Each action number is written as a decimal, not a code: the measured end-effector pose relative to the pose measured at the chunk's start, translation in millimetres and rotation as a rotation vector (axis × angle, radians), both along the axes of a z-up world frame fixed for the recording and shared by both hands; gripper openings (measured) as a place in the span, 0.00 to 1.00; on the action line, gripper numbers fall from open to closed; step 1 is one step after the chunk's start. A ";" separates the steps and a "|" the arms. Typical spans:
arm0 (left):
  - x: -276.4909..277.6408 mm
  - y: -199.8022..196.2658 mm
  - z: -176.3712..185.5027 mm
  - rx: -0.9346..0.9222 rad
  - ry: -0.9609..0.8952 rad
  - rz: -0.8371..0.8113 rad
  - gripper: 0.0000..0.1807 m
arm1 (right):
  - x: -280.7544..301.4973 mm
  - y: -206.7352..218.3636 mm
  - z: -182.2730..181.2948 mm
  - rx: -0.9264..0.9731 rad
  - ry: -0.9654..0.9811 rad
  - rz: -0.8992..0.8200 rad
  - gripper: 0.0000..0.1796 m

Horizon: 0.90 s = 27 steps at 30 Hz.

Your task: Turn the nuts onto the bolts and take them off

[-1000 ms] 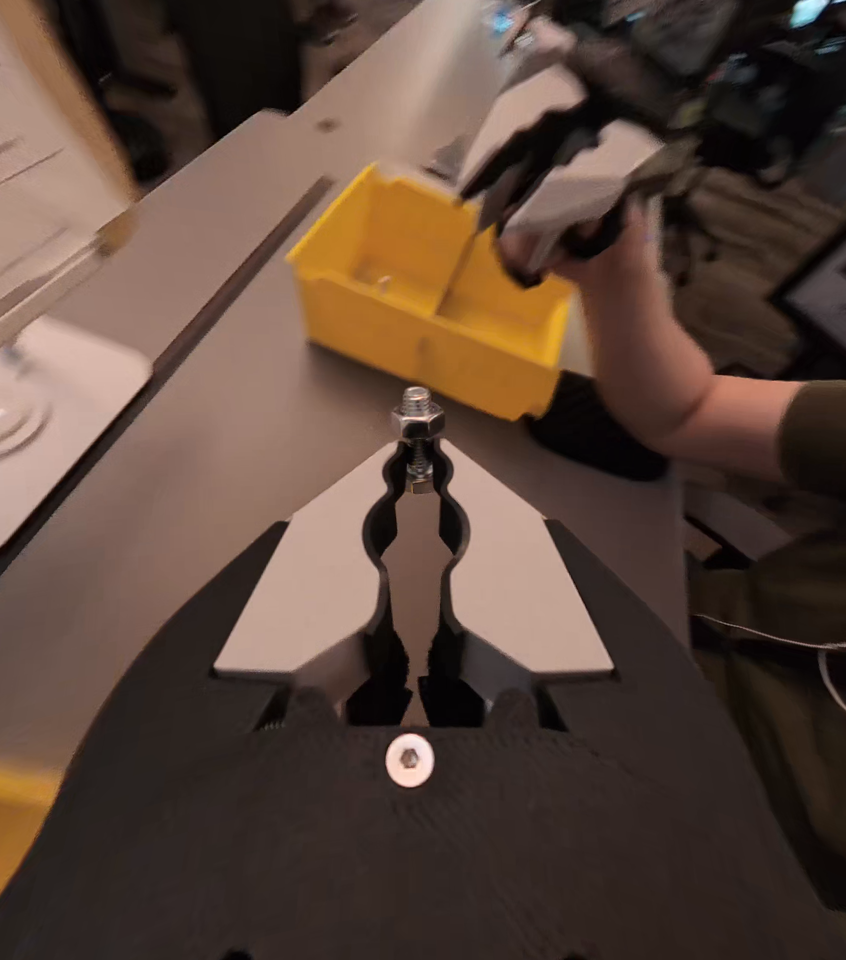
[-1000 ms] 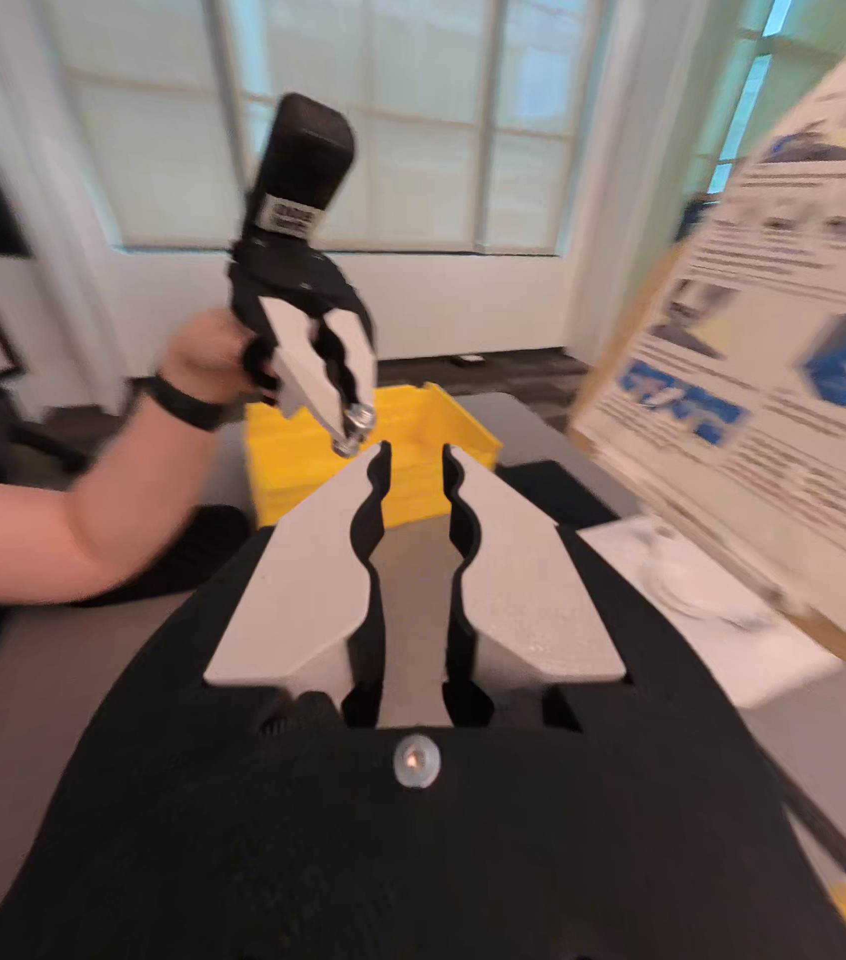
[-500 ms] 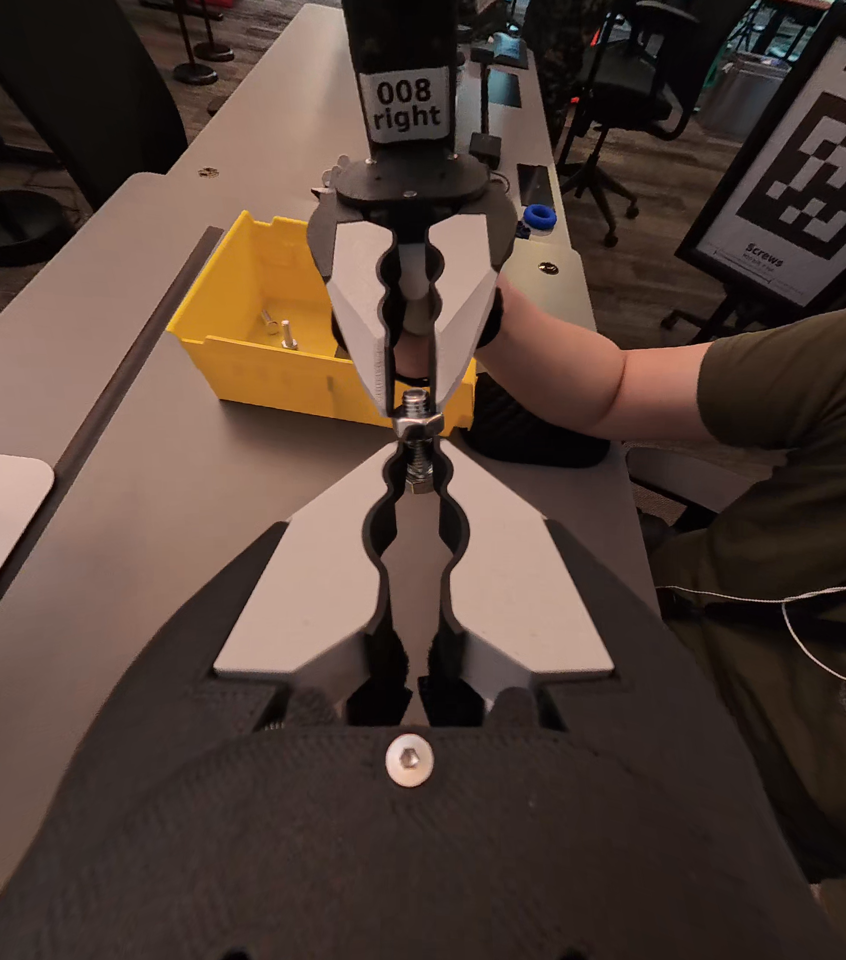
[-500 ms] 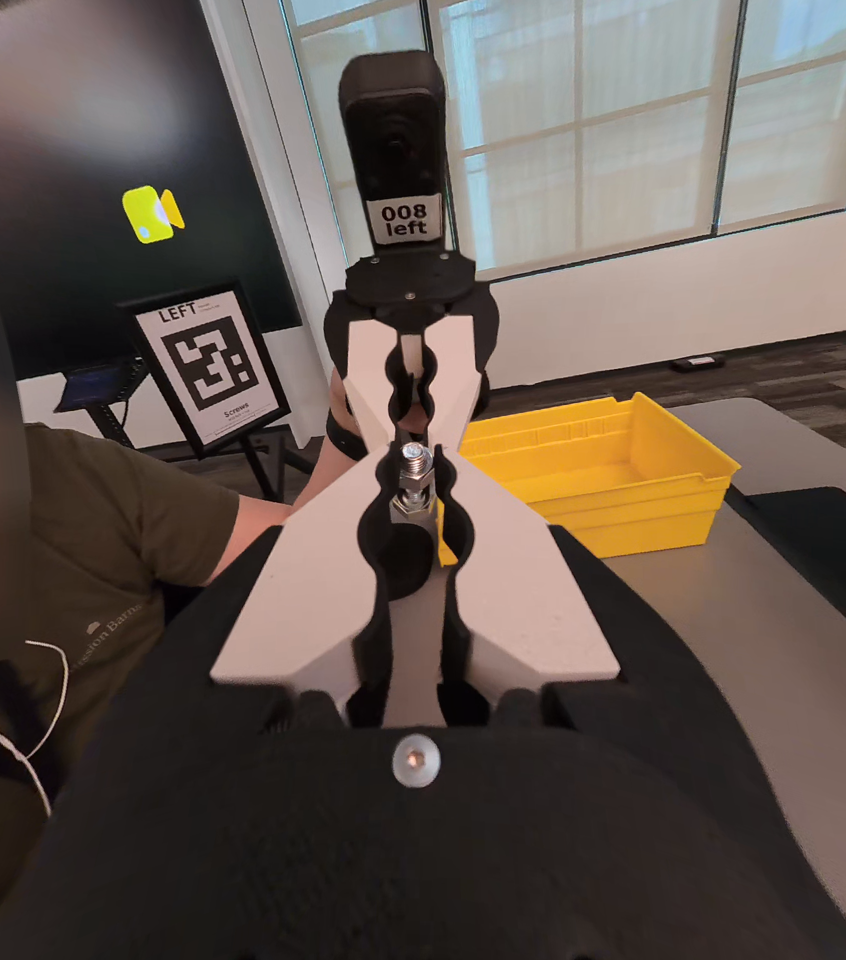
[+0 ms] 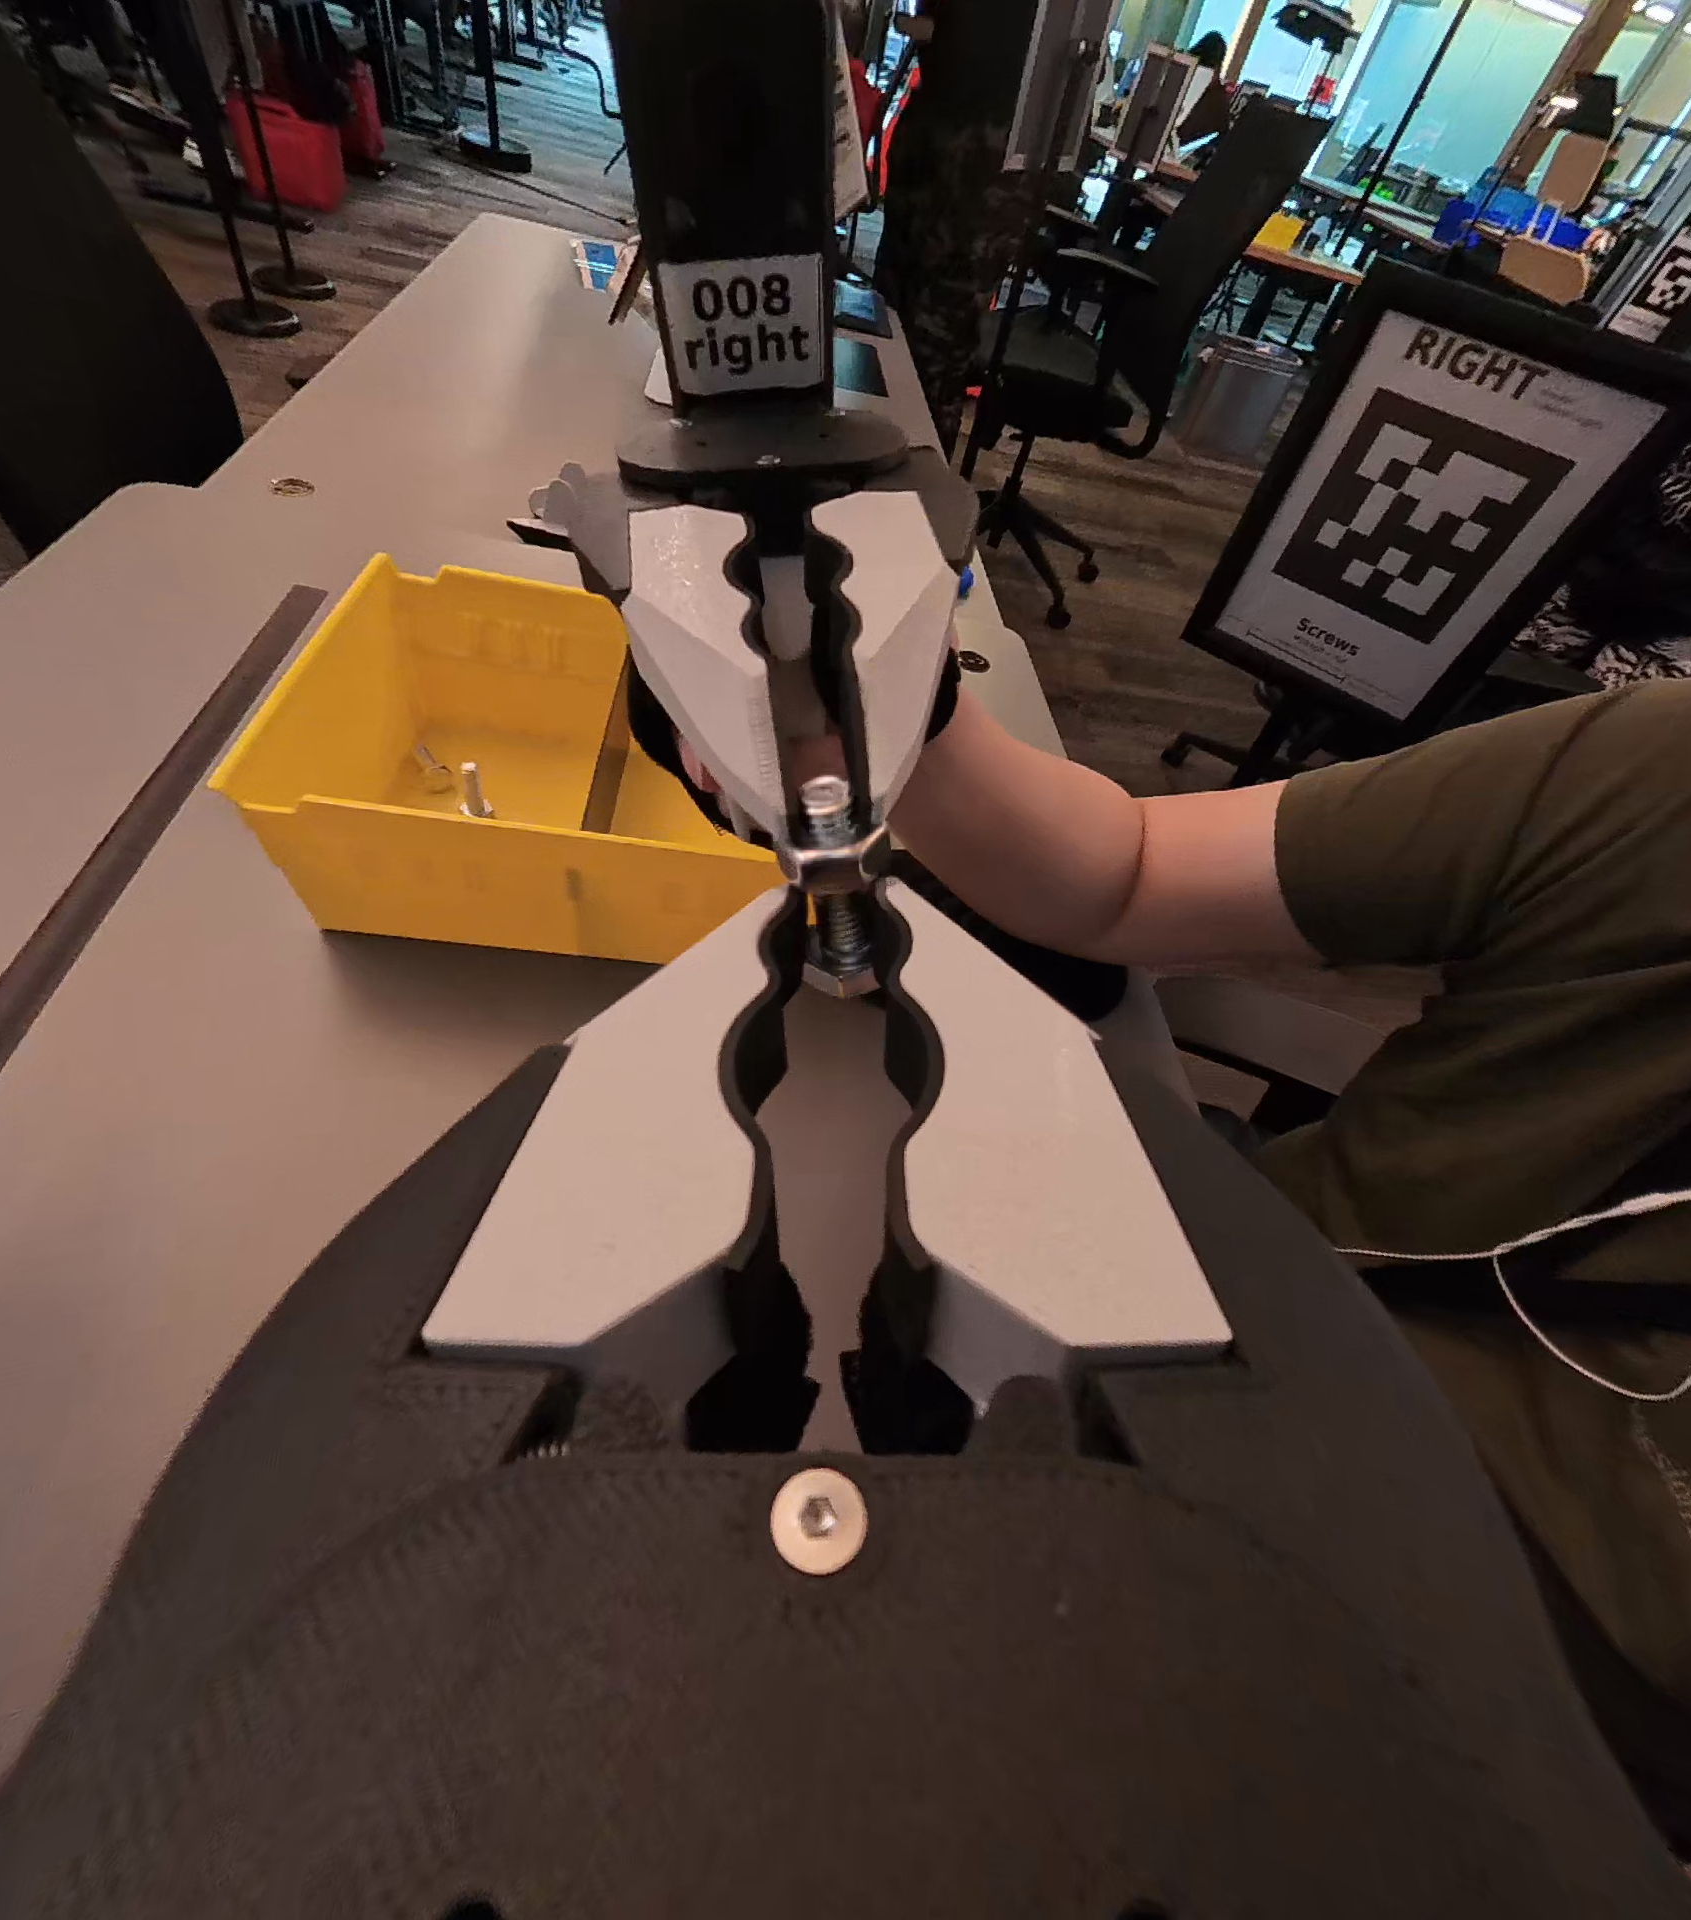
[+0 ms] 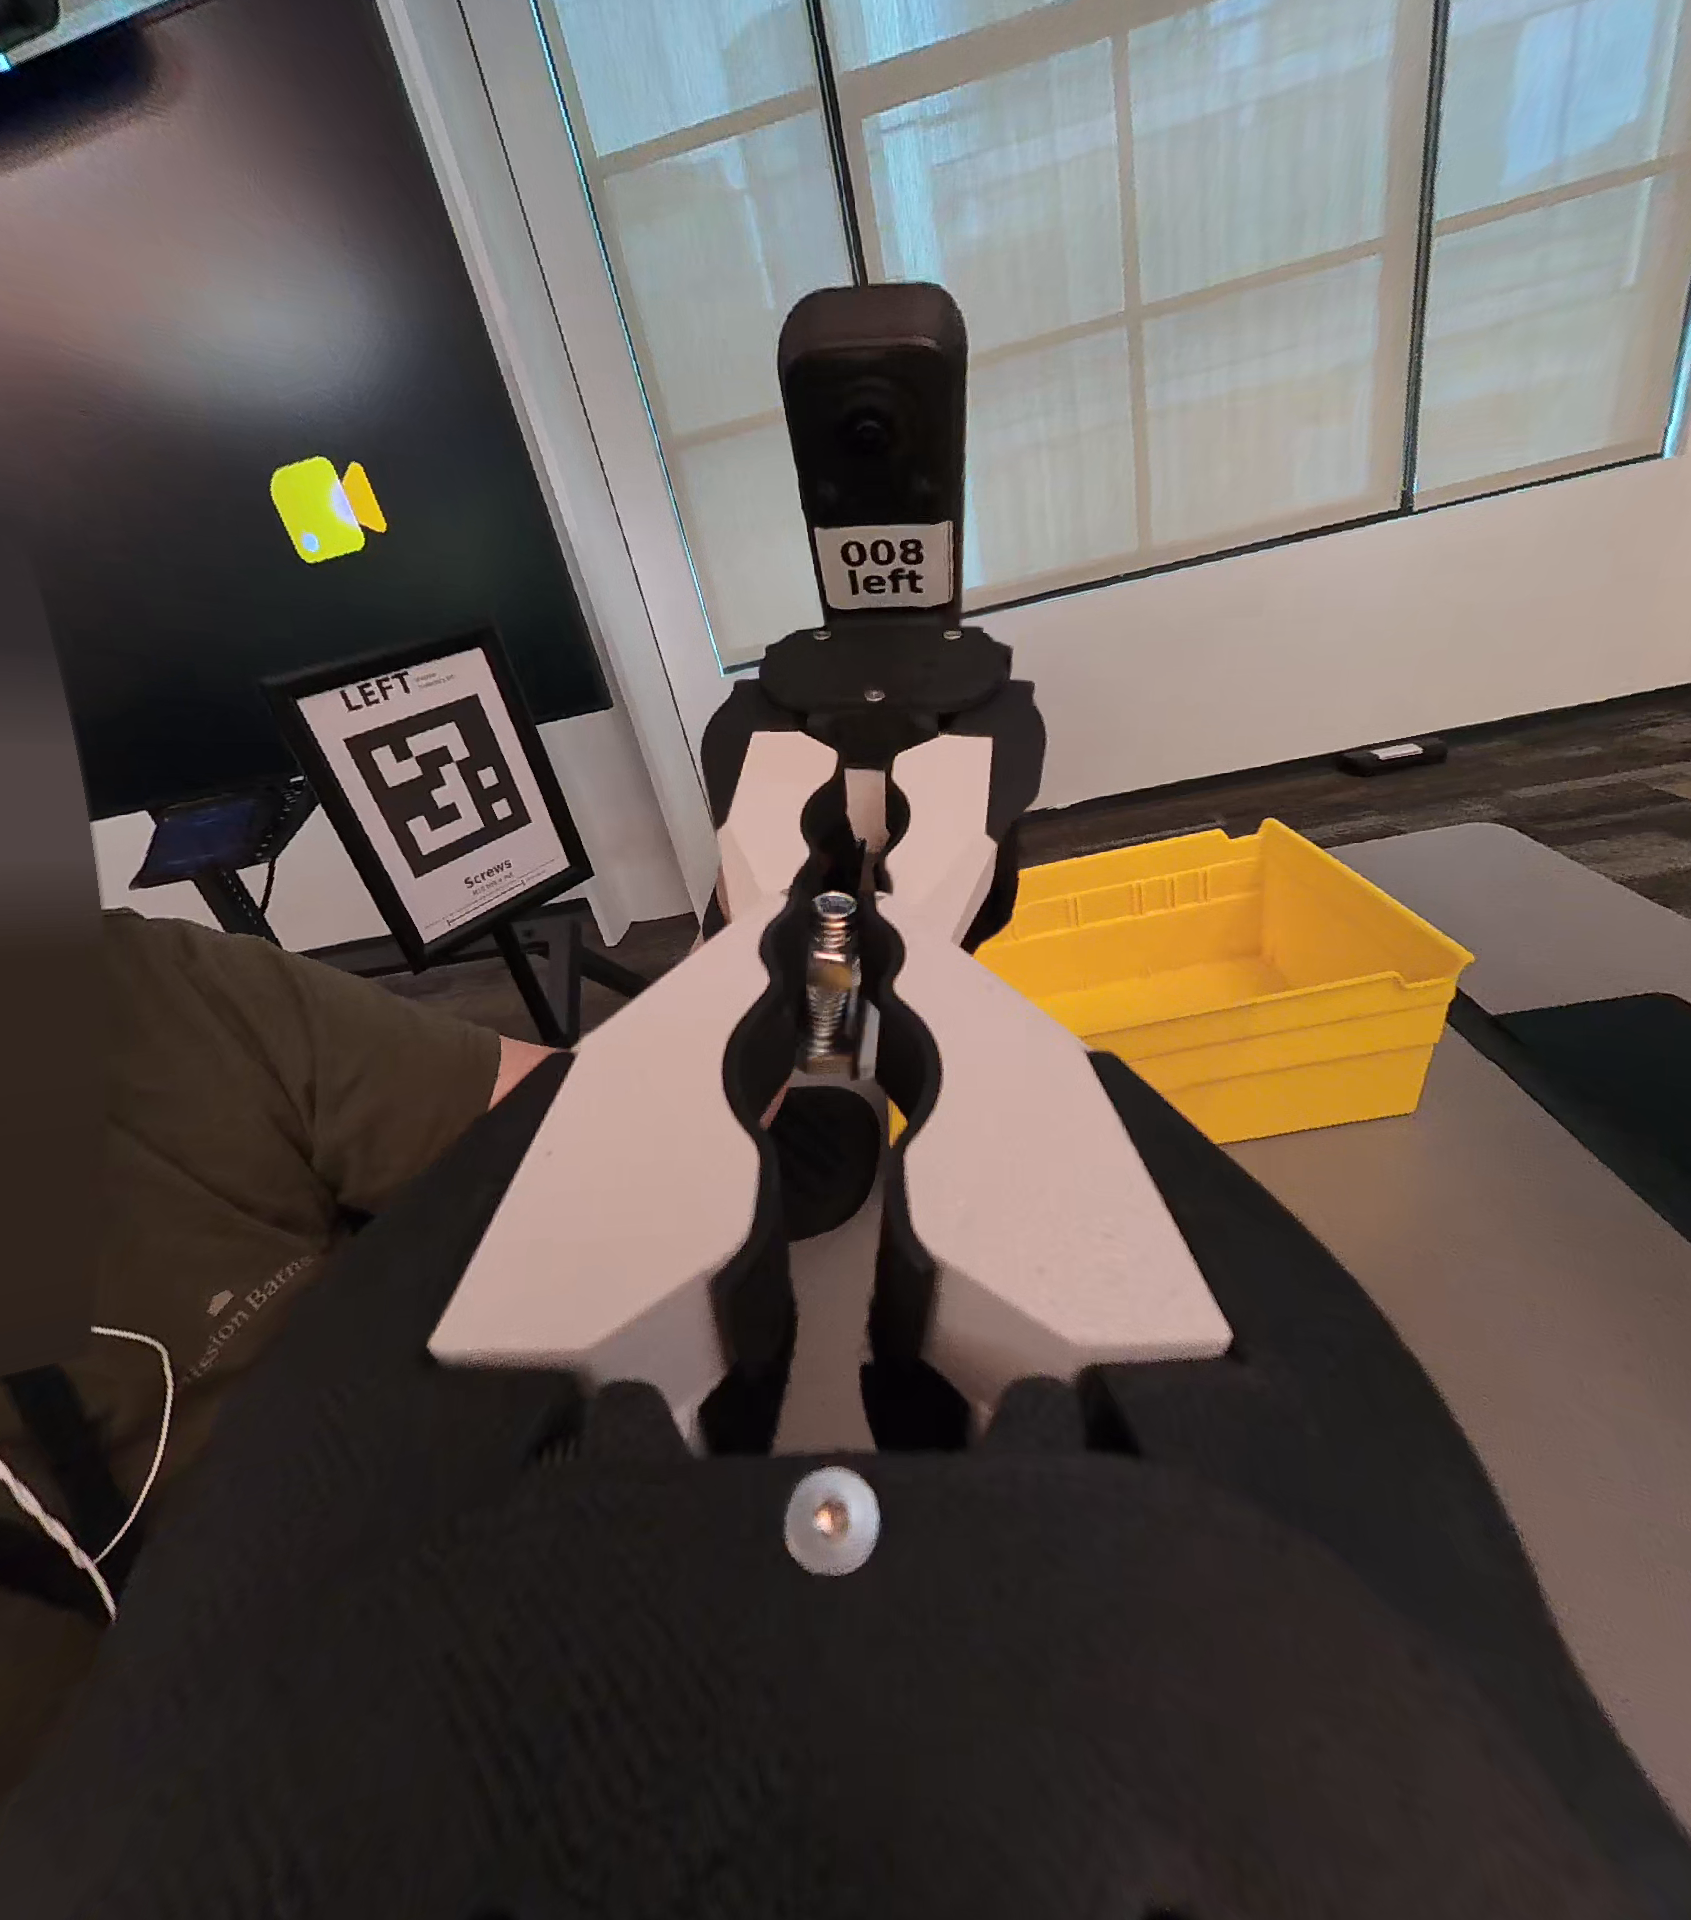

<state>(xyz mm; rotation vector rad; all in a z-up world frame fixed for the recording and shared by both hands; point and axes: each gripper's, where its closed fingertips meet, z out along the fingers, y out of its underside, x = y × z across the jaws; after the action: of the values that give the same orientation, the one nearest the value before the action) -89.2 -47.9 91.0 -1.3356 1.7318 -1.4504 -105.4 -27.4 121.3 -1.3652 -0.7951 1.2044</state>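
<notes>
Left gripper [image 5: 836, 935] is clamped on the bolt [image 5: 839, 940] near its head, frame centre, bolt upright with the thread end pointing up. Right gripper [image 5: 825, 821] comes in from the top of the left wrist view, fingertips closed onto the nut [image 5: 828, 860], which sits partway down the thread with a few turns showing above it. In the right wrist view the same bolt [image 6: 830, 997] stands centre frame between the right gripper's [image 6: 833, 971] fingers; the nut is hard to pick out there. I read the step as spinning the nut; direction can't be told. To do it well: keep the left clamp firm and still so the bolt doesn't turn along, keep the right tool's axis lined up with the bolt, twist the wrist, release, re-grip, repeat. Grip on the nut flats, not the thread. Risk: a side load tilts the bolt in the clamp. Yellow bin [image 5: 467, 779] at centre left holds two spare bolts [image 5: 451, 779], well apart from the work.
</notes>
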 end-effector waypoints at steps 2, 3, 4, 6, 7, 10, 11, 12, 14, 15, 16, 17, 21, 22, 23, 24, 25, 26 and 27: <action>2.4 -1.6 0.7 0.009 -0.008 -0.004 0.05 | 3.0 1.4 1.9 -0.001 0.010 -0.011 0.04; 3.7 1.1 2.6 0.028 -0.020 0.019 0.05 | 5.0 2.8 3.9 0.001 0.022 -0.022 0.04; 4.7 3.5 4.4 0.048 -0.032 0.040 0.04 | 5.5 2.2 6.2 0.012 0.034 -0.022 0.04; 4.3 3.7 8.1 0.073 -0.049 0.051 0.04 | 5.1 -0.2 12.3 0.055 0.062 -0.027 0.05; 3.8 3.3 9.3 0.079 -0.051 0.054 0.04 | 5.5 -3.0 16.9 0.070 0.086 -0.019 0.07; 2.9 4.6 12.7 0.099 -0.065 0.075 0.04 | 5.1 -6.2 21.1 0.047 0.110 0.003 0.20; 2.3 3.2 14.6 0.095 -0.073 0.071 0.04 | 4.1 -4.7 18.4 0.045 0.091 -0.006 0.22; 1.5 1.1 16.2 0.084 -0.077 0.060 0.04 | 3.1 -2.7 14.6 0.048 0.067 -0.017 0.23; 0.4 -2.3 18.5 0.067 -0.083 0.045 0.04 | 3.9 2.6 8.9 0.048 0.038 -0.041 0.23; -0.5 -4.7 19.4 0.067 -0.087 0.034 0.04 | 6.2 2.4 9.5 0.056 0.051 -0.030 0.24; -1.2 -5.2 20.7 0.071 -0.094 0.033 0.04 | 10.1 3.4 9.4 0.043 0.069 -0.018 0.23; -2.3 -5.1 22.3 0.068 -0.101 0.034 0.04 | 16.3 9.5 8.6 0.011 0.088 -0.038 0.18; -3.7 -6.8 24.5 0.042 -0.103 0.025 0.04 | 7.7 -3.4 16.7 0.016 0.114 0.028 0.24; -2.8 -6.1 22.2 0.050 -0.094 0.027 0.04 | -0.8 -9.9 17.3 0.039 0.092 0.044 0.25; -1.9 -6.8 20.3 0.051 -0.087 0.020 0.04 | -7.6 -12.9 16.0 0.063 0.063 0.039 0.25; -1.2 -8.3 19.9 0.045 -0.086 0.011 0.04 | -10.3 -11.1 14.0 0.083 0.040 0.012 0.25; -1.2 -11.2 20.6 0.035 -0.090 -0.006 0.04 | -7.6 -6.1 12.6 0.093 0.036 -0.018 0.24; -2.0 -15.0 22.0 0.023 -0.094 -0.026 0.04 | -1.3 -3.1 12.2 0.088 0.059 -0.014 0.27; -1.9 -14.8 23.4 0.020 -0.100 -0.019 0.04 | 6.3 -0.8 11.3 0.045 0.095 0.016 0.27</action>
<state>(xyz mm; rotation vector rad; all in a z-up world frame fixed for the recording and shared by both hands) -91.1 -62.7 114.4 -1.2180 1.6950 -1.4806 -99.1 -28.2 132.7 -1.2580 -0.7630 1.2477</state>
